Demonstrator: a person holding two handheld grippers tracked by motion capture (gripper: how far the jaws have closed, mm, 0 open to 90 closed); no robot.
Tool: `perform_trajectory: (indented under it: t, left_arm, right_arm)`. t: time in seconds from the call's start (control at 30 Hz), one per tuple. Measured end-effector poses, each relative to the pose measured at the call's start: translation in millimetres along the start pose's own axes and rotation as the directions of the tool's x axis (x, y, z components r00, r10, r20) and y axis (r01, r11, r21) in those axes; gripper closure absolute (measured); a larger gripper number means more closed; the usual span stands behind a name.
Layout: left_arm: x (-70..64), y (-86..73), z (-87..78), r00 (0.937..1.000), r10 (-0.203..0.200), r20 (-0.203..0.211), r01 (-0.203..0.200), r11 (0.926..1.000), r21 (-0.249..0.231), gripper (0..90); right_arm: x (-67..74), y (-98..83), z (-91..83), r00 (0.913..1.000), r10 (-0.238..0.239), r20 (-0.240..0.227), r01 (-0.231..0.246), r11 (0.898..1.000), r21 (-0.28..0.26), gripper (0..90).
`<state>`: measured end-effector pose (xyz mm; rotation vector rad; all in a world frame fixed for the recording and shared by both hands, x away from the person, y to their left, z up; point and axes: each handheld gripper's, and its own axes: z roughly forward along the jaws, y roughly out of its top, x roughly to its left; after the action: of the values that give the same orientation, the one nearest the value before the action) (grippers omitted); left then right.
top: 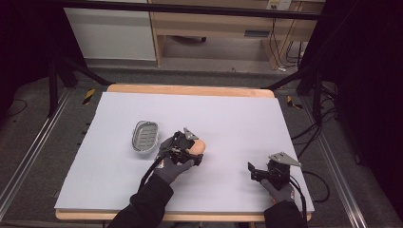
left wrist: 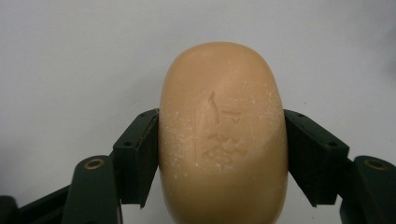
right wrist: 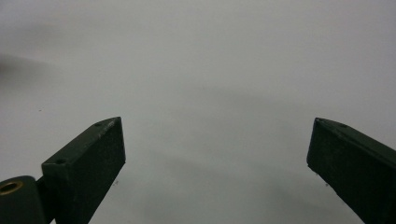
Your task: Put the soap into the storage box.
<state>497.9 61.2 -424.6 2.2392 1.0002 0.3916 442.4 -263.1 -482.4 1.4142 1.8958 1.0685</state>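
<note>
Gripping: left gripper (left wrist: 222,154) clamped on the soap bar (left wrist: 223,135), one black pad pressed flat against each long side.
Soap bar: tan, oval, smooth, with a stamped mark on the upper face and pale specks across it; far end sticking out past the pads toward 12 o'clock in the left gripper view.
Soap bar on the table: seen in the high view (top: 196,147) near the middle of the white mat (top: 228,123), poking out of the left gripper (top: 192,149) toward 3 o'clock.
Soap dish: grey, ribbed, oblong (top: 144,136), lying on the mat just beside the left hand (top: 171,166), at about 10 o'clock from the soap bar; apart from it, not touching.
Right gripper: jaws standing wide apart (right wrist: 217,158), bare mat between them, nothing held.
Right gripper on the table: low at the near right part of the mat (top: 254,172), at about 4 o'clock from the soap bar and well apart from it, pointing toward 9 o'clock.
Table: wooden edge (top: 190,89) showing past the mat at 12 o'clock.
</note>
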Motion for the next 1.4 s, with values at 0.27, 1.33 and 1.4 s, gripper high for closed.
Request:
perform_trajectory:
  t: [0.27,1.33,1.4]
  left_arm:
    - [12.7,-2.7,-20.3,0.9993,-0.035,-0.015,0.034,0.9987,-0.037,31.7]
    - [61.7,-22.1,-63.6,0.9889,-0.128,-0.075,0.12,0.9878,-0.099,31.8]
    - [64.4,-22.9,-65.1,0.9877,-0.133,-0.083,0.124,0.9874,-0.098,31.8]
  right_arm:
    - [0.1,-0.1,0.0,1.0,-0.001,0.002,0.001,1.0,0.0,4.6]
    - [0.7,-0.2,0.1,1.0,0.0,0.004,0.0,1.0,0.004,4.6]
    - [0.7,-0.2,0.1,1.0,0.0,0.003,0.0,1.0,0.004,4.6]
